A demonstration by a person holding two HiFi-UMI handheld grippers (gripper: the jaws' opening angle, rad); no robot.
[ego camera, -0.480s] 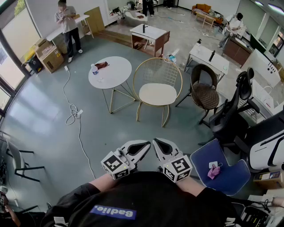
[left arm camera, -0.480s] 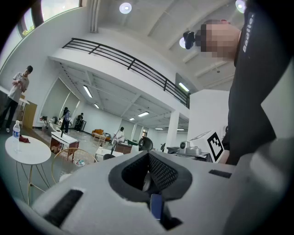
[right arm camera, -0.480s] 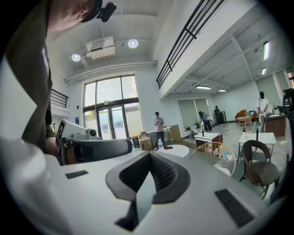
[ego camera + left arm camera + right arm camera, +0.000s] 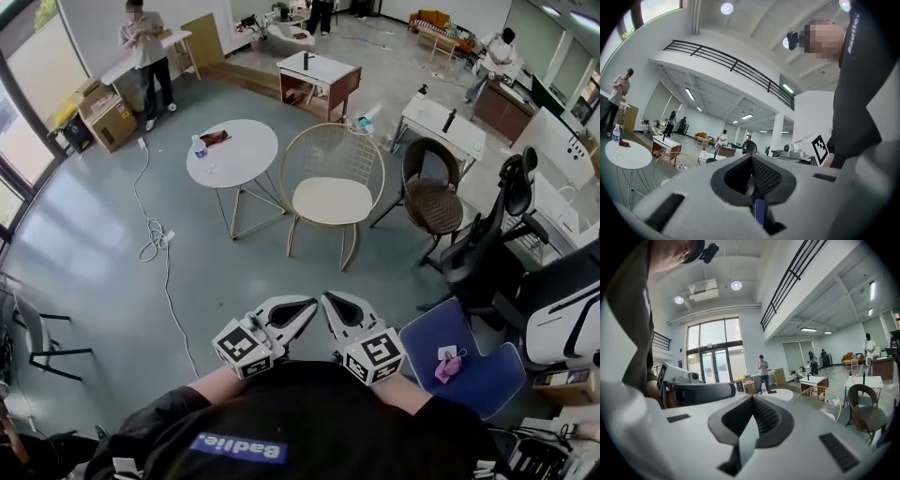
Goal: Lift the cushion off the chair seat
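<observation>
The cushion [image 4: 332, 200], a pale cream round pad, lies flat on the seat of the gold wire chair [image 4: 330, 148], which stands on the grey floor just beside a round white table [image 4: 242, 161]. On that table stand a small bottle [image 4: 199, 147] and a dark flat item [image 4: 215, 138] close by it. Both tools are held low in front of the person's dark shirt, well apart from the chair, with open floor between them and it. The left gripper [image 4: 307, 306] has its jaws pressed together with nothing between them, and its own view shows the two white halves meeting along a single seam. The right gripper [image 4: 334, 302] is likewise closed and empty (its view shows the same tight seam, with the chair and table far off beyond the tips). The two sit side by side, their tips angled toward each other and near but not touching, each with its marker cube nearest the person. To the right of the gold chair stands a dark wicker chair [image 4: 433, 195], and nearer the person is a blue chair [image 4: 473, 375] with a pink cloth [image 4: 447, 367] lying on its seat. A white cable [image 4: 153, 239] trails across the floor to the left of the table, and beyond it a person [image 4: 142, 52] stands next to a cardboard box [image 4: 105, 120].
</observation>
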